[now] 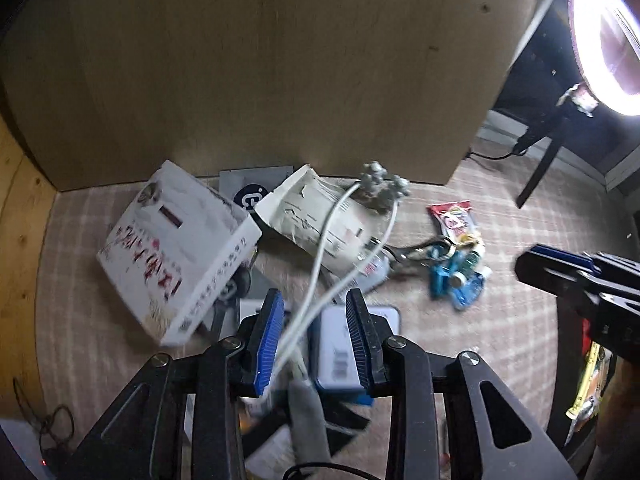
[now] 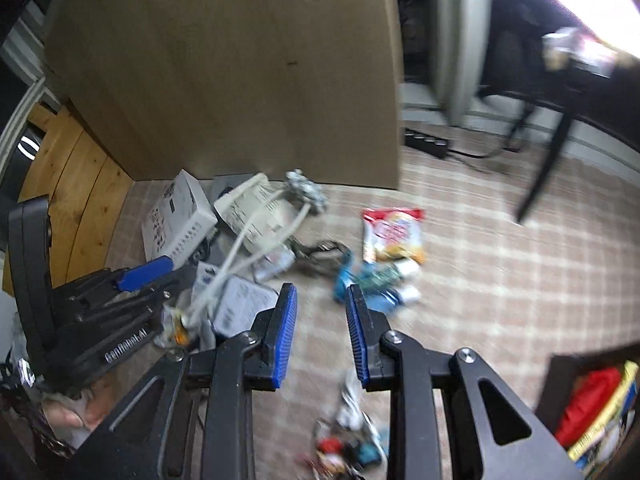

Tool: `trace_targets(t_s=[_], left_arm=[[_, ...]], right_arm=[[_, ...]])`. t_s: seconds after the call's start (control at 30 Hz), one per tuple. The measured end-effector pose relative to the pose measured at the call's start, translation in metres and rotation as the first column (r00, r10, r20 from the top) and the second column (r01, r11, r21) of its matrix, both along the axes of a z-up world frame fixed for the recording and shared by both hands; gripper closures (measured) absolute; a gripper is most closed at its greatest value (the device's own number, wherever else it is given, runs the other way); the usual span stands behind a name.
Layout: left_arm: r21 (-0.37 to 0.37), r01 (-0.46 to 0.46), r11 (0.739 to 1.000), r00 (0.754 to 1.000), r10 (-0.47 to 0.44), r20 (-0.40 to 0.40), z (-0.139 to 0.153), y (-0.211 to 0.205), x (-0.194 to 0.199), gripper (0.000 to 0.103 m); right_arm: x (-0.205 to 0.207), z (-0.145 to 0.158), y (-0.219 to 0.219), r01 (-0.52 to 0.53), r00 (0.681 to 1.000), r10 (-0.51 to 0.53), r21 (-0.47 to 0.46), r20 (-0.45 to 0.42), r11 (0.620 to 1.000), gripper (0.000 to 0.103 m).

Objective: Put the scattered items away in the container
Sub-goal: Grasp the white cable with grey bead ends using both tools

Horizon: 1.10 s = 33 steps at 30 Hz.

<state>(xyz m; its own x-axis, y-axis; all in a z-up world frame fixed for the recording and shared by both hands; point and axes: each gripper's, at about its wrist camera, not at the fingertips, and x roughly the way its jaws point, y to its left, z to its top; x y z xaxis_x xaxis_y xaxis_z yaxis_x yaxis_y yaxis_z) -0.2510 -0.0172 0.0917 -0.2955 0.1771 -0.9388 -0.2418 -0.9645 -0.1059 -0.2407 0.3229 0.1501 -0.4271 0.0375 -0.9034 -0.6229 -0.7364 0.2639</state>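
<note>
Scattered items are spread over a checked carpet (image 2: 500,280) at the foot of a large cardboard panel (image 1: 260,72), which stands at 12 o'clock in both wrist views. A white box with red print (image 1: 176,256) lies tilted at 10 o'clock in the left view, propped on flat grey things beneath it; a crumpled paper packet (image 1: 316,220) lies just beside it. A white cable (image 1: 320,272) is draped across the packet and runs down between the fingers of the left gripper (image 1: 314,336). The jaws stand partly apart, and it cannot be told whether the pads press on the cable; a flat white-and-blue device (image 1: 340,356) lies under them. The left gripper is judged to be placed over the cable so that it may be lifted first, since it overlies the other things. A snack bag (image 2: 394,236) and a cluster of small blue parts (image 2: 372,284) lie at 1 o'clock in the right view. The right gripper (image 2: 322,336) is held above bare carpet near that cluster, jaws at a narrow gap with nothing between them. A dark container (image 2: 560,384) is seen at 4 o'clock in the right view, already holding red and yellow packets. A ring lamp (image 1: 604,32) shines at 2 o'clock in the left view; a wooden surface (image 2: 76,184) is seen at 9 o'clock and a power strip (image 2: 426,142) at 1 o'clock by the wall.
</note>
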Motion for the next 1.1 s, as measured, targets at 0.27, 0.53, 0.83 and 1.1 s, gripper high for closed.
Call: trace_targets(t_s=[0.27,0.53,0.83,1.1], left_arm=[[0.006,0.010,1.000,0.998,-0.010,0.062,-0.033,0.006,-0.030,0.077],[-0.017,0.030,0.999,0.994,-0.028,0.104,-0.059,0.016,-0.038,0.077],[0.016,0.027,0.999,0.991,-0.029,0.128,-0.071,0.020,-0.035,0.095],[0.011,0.044,0.999,0.993,-0.045,0.106,-0.063,0.030,-0.019,0.097]], right_arm=[[-0.058,-0.051,0.022,0.020,0.999,-0.015,-0.093,0.050,0.995,0.078],[-0.075,-0.082,0.039,0.064,0.996,-0.053,-0.158,0.071,0.985,0.078],[-0.091,-0.101,0.036,0.077,0.995,-0.062,-0.208,0.076,0.975,0.080],[-0.088,-0.103,0.030,0.095,0.995,-0.088,-0.243,0.039,0.965,0.092]])
